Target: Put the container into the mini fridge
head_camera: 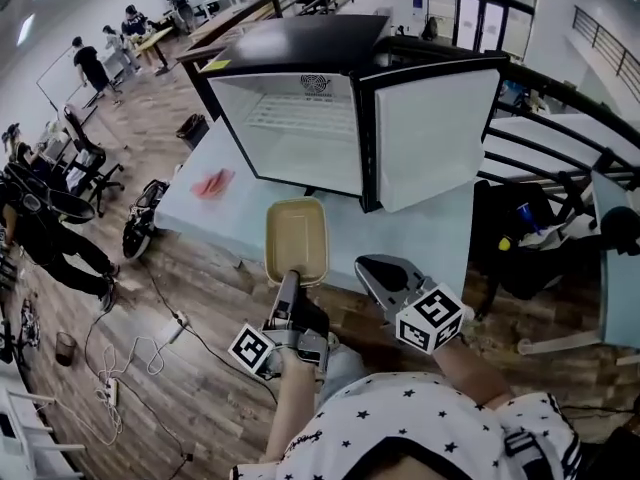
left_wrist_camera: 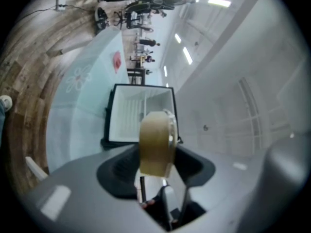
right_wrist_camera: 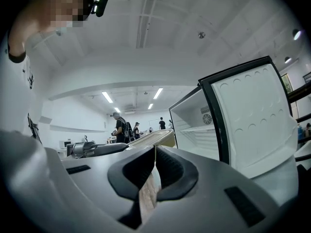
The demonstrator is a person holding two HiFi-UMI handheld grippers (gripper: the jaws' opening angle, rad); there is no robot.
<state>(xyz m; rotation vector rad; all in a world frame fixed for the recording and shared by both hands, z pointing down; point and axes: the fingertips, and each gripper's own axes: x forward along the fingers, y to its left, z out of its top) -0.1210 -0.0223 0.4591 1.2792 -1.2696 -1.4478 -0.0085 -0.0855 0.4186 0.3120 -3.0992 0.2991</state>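
A tan, shallow container (head_camera: 295, 240) hangs in the air over the front edge of the pale blue table (head_camera: 430, 230). My left gripper (head_camera: 290, 278) is shut on its near rim. In the left gripper view the container (left_wrist_camera: 156, 142) stands edge-on between the jaws of the left gripper (left_wrist_camera: 156, 168). The black mini fridge (head_camera: 300, 128) stands on the table just beyond it. Its door (head_camera: 435, 133) is swung open to the right and the white inside is bare. To the right of the container, my right gripper (head_camera: 383, 271) is shut and holds nothing. The right gripper (right_wrist_camera: 155, 154) faces the fridge door (right_wrist_camera: 252, 115).
A red item (head_camera: 212, 183) lies on the table left of the fridge. A black railing (head_camera: 560, 118) runs behind and to the right. Cables and a power strip (head_camera: 112, 390) lie on the wooden floor at the left, near office chairs and people.
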